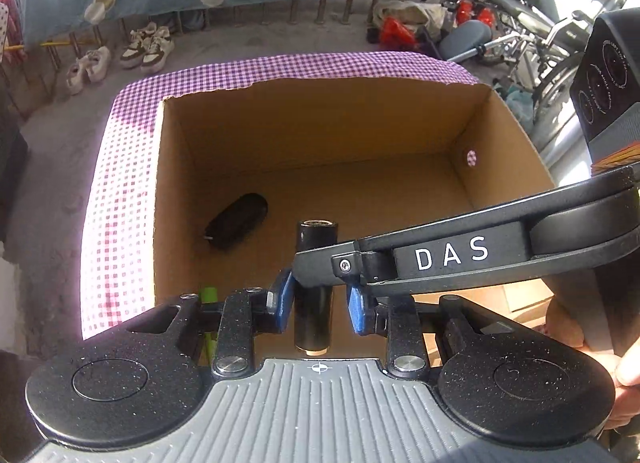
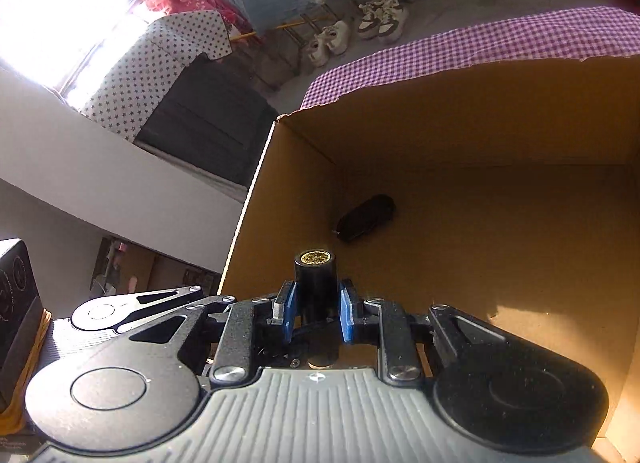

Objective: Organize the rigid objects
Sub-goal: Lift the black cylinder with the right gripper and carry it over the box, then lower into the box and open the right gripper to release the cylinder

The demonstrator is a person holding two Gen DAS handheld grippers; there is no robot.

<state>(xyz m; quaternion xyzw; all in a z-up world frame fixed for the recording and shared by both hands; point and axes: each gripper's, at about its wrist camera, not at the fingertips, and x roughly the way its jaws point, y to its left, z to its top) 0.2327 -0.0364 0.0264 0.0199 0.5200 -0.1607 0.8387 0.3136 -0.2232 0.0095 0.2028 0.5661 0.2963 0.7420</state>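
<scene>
A black cylinder with a brass-coloured end hangs over the open cardboard box. In the right wrist view my right gripper is shut on this cylinder, its blue pads pressed on both sides. In the left wrist view the right gripper crosses from the right and grips the cylinder, while my left gripper stands around the cylinder's lower part with small gaps at both blue pads, open. A black oblong case lies on the box floor at the left; it also shows in the right wrist view.
The box stands on a purple checked cloth. A green marker-like object shows by my left finger. A black speaker-like box stands at the right. Shoes and wheelchairs are on the floor beyond.
</scene>
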